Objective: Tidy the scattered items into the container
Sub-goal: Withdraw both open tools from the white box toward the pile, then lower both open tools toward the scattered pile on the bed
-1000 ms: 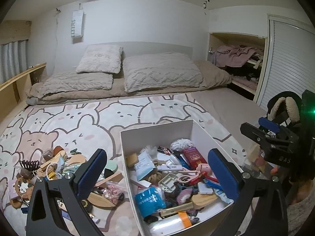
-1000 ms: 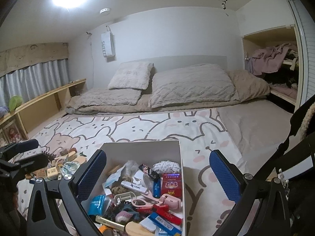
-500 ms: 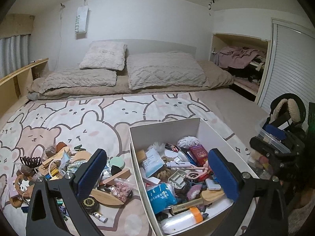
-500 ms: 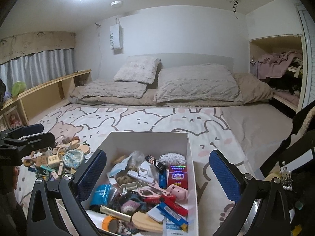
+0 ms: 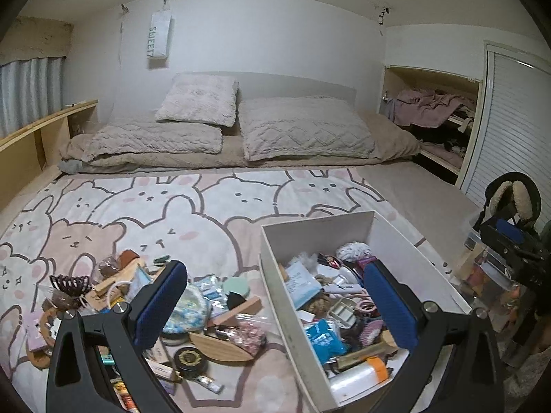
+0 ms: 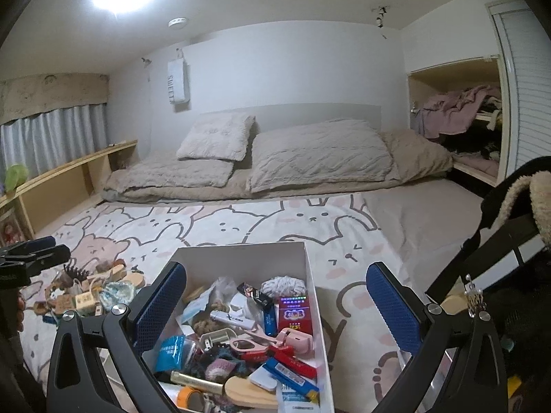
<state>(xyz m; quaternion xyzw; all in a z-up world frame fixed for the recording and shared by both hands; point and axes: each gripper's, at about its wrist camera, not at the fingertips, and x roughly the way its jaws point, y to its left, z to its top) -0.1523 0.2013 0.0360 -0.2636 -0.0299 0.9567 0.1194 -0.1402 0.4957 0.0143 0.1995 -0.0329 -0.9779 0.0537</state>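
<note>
Reaching for the scattered pile (image 5: 144, 296) beside the white box (image 5: 286, 313).
Both grippers, left gripper (image 5: 275, 306) and right gripper (image 6: 275, 306), spread wide, empty; best lowered over one loose piece, away from tangles.

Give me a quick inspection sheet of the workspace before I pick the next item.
Surface: bed with cartoon-animal print blanket.
Job's things: white rectangular storage box, partly filled; pile of scattered small items beside it on the blanket, including a black claw hair clip and a flat wooden oval piece.
Clutter: grey quilted pillows at the headboard.
Grippers: left tool open, empty; right tool open, empty, over the box.
Cables: nothing seen.
Surroundings: open closet with heaped clothes; grey curtain.
</note>
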